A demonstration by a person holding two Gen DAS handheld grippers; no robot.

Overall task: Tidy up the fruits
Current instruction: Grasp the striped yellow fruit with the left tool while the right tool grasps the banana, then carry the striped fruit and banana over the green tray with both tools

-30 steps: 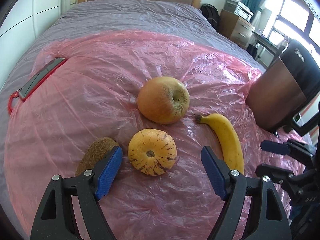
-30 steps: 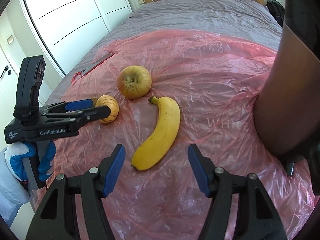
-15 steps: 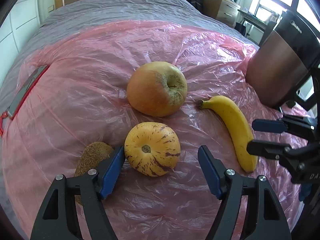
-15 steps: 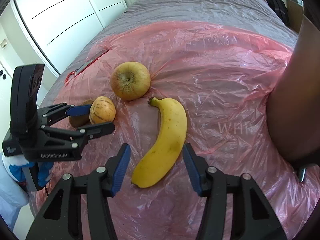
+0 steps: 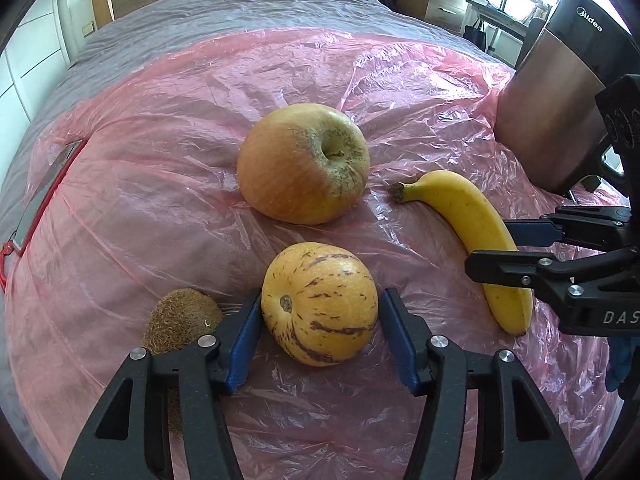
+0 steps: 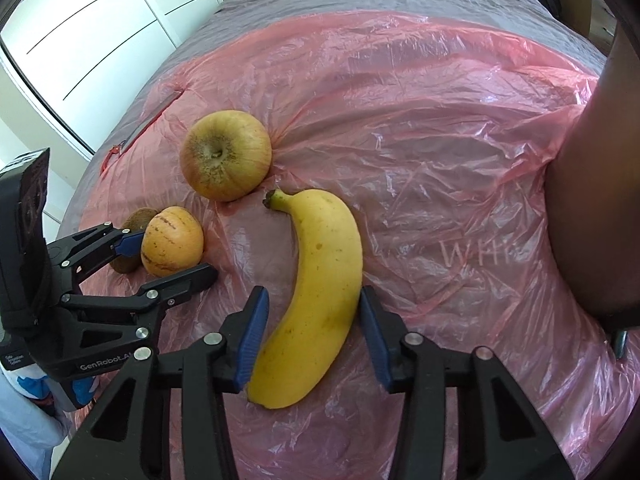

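Several fruits lie on a pink plastic sheet (image 5: 160, 160) over a bed. My left gripper (image 5: 320, 308) straddles a yellow striped melon (image 5: 316, 276); its jaws are closing and the blue pads stand just at the fruit's sides. A brown kiwi (image 5: 180, 320) lies right beside its left finger. Behind is a big apple (image 5: 300, 164). My right gripper (image 6: 313, 300) is closing around the lower half of the banana (image 6: 324, 248), with a gap still showing at the left pad. The left gripper (image 6: 172, 256) and melon (image 6: 172, 236) also show there.
A tall brown and black Midea appliance (image 5: 560, 92) stands on the bed at the right, close to the banana. A flat red-edged item (image 5: 52, 176) lies at the sheet's left edge. White wardrobe doors (image 6: 100, 28) are beyond. A gloved hand (image 6: 36, 392) holds the left gripper.
Both grippers came down and forward over their fruits while the jaws narrowed: the left around the striped melon, the right around the banana. The fruits have not moved.
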